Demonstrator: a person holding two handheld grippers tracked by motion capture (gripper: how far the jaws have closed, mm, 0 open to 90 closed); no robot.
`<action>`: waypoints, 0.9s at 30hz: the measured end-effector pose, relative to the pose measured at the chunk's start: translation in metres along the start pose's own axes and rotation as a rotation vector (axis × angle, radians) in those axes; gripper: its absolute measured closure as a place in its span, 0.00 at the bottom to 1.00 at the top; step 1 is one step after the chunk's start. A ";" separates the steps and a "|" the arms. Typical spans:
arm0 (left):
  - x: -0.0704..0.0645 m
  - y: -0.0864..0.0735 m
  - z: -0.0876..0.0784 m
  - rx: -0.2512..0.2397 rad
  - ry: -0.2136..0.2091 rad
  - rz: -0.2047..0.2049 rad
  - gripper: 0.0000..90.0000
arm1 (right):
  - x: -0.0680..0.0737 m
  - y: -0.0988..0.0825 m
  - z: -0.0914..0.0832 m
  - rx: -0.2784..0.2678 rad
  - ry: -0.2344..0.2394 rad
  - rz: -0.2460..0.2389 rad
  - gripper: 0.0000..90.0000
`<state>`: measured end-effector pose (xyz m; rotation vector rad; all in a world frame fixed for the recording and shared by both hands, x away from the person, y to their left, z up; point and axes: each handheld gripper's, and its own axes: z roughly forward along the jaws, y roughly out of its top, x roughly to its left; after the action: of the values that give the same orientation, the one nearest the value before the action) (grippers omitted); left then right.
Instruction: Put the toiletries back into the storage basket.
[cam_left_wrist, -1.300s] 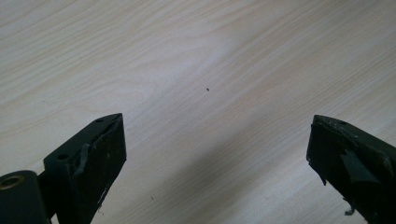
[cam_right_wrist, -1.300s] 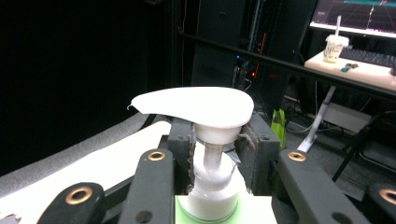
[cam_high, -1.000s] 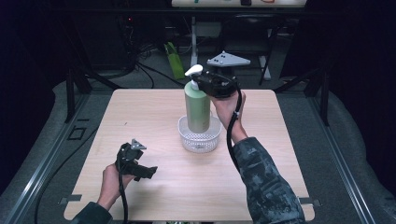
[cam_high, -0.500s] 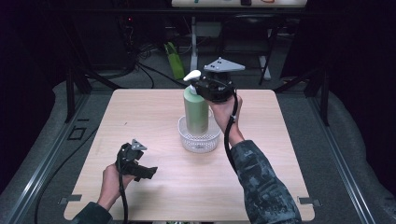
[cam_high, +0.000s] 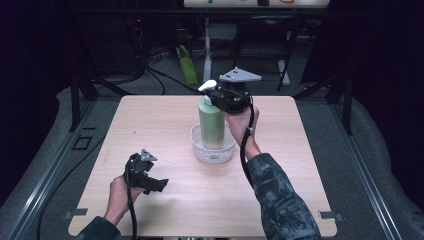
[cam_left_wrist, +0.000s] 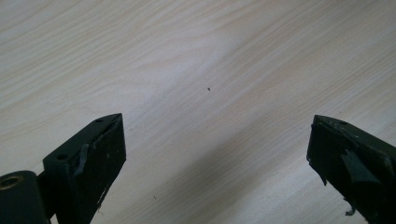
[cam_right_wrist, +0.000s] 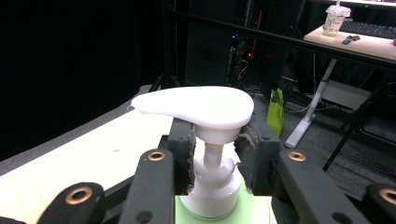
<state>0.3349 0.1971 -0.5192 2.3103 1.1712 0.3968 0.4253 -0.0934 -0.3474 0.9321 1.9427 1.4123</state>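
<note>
Resting low at the near left of the wooden table (cam_high: 150, 120), the left gripper (cam_high: 152, 184) sits in the person's left hand (cam_high: 119, 192) with nothing between its black jaws; in the left gripper view they stand wide apart over bare wood grain. Right of it, near the table's middle, a clear ribbed plastic bowl (cam_high: 213, 147) holds a green pump bottle (cam_high: 212, 122), which stands upright inside it. At the bottle's top, the right gripper (cam_high: 218, 98) comes in level from the right, held by the person's right hand (cam_high: 239, 120) in a camouflage sleeve (cam_high: 280, 200). In the right gripper view its jaws are clamped on the white collar and neck just under the white pump head (cam_right_wrist: 198, 109), one pad on each side. Farther back, beyond the table, a green bag (cam_high: 186, 65) leans by a desk leg on the floor.
</note>
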 end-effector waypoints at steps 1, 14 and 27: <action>0.000 0.000 0.000 -0.001 0.001 0.001 0.05 | 0.000 -0.001 0.000 -0.002 0.000 -0.001 0.76; 0.000 0.000 0.000 -0.006 0.004 -0.003 0.05 | 0.000 -0.014 0.003 0.003 -0.008 0.014 0.76; 0.000 0.000 -0.001 -0.007 0.008 -0.004 0.05 | -0.002 -0.030 0.004 0.016 -0.016 0.027 0.76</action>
<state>0.3347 0.1976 -0.5187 2.3021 1.1769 0.4086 0.4232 -0.0987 -0.3770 0.9778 1.9393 1.4019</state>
